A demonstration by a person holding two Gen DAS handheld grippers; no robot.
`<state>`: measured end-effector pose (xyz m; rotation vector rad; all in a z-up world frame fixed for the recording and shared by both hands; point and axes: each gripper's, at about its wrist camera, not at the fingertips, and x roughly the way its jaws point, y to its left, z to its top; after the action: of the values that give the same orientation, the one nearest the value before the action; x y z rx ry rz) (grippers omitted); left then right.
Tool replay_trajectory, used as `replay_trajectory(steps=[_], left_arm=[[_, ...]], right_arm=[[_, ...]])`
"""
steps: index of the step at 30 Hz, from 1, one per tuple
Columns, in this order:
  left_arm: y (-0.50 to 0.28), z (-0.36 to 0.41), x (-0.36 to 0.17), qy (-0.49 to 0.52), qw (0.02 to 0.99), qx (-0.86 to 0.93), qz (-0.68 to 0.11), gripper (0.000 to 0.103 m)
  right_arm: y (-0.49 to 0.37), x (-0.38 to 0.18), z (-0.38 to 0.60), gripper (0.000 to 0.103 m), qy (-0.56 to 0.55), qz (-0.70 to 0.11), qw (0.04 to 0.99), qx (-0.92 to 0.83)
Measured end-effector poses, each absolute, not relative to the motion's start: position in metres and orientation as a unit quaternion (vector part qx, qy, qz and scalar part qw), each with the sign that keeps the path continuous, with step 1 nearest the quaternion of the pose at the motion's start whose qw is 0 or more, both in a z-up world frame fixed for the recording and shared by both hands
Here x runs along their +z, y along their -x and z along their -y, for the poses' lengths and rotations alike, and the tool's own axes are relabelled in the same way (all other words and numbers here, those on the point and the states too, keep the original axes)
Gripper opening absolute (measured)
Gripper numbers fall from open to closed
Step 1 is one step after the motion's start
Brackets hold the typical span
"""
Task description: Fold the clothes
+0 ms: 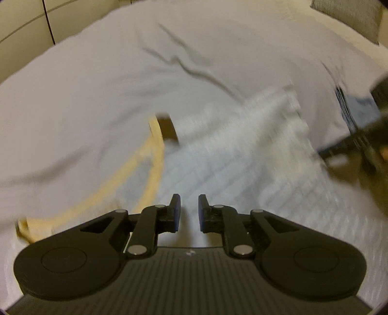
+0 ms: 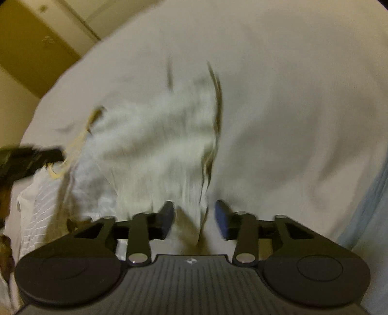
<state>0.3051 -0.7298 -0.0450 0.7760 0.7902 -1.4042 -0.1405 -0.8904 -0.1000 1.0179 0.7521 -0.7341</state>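
Note:
A white ribbed garment (image 1: 242, 150) with yellow trim (image 1: 145, 169) lies spread on the bed, blurred by motion. My left gripper (image 1: 189, 213) hovers over its near part, its jaws a narrow gap apart with nothing between them. In the right wrist view the same garment (image 2: 150, 145) lies ahead and to the left. My right gripper (image 2: 195, 218) is open above the garment's near right edge, holding nothing. At that view's left edge the left gripper (image 2: 31, 157) shows as a dark blur by the yellow trim (image 2: 70, 152). The right gripper (image 1: 363, 138) is a dark blur at the left wrist view's right edge.
A wrinkled white bedsheet (image 1: 121, 72) covers the bed under the garment. A grey pillow (image 1: 351, 17) sits at the far right corner. Light blue fabric (image 2: 371, 206) lies along the right side. Beige cabinet panels (image 1: 21, 26) stand beyond the bed's far left edge.

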Motion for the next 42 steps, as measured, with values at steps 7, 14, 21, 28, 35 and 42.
replay_trajectory(steps=[7,14,21,28,35,42], left_arm=[[-0.288,0.658,-0.046,-0.350,0.638,-0.574,-0.374,0.012],[-0.288,0.574,-0.020,-0.330,0.689,-0.497,-0.412,0.016],[-0.280,0.448,0.011,-0.289,0.744,-0.394,-0.455,0.031],[-0.260,0.353,0.019,-0.251,0.737,-0.394,-0.488,0.039],[-0.240,0.292,0.010,-0.222,0.698,-0.460,-0.502,0.039],[-0.231,0.278,-0.015,-0.196,0.648,-0.509,-0.531,0.039]], right_arm=[[0.146,-0.087,0.891,0.003,-0.448,-0.354,0.737,-0.361],[0.146,-0.064,0.882,0.019,-0.348,-0.413,0.734,-0.412],[0.134,-0.028,0.820,0.032,-0.345,-0.411,0.773,-0.339],[0.124,-0.004,0.712,0.042,-0.346,-0.438,0.780,-0.282],[0.101,0.003,0.589,0.042,-0.333,-0.473,0.771,-0.266],[0.060,0.012,0.482,0.051,-0.274,-0.502,0.789,-0.225]])
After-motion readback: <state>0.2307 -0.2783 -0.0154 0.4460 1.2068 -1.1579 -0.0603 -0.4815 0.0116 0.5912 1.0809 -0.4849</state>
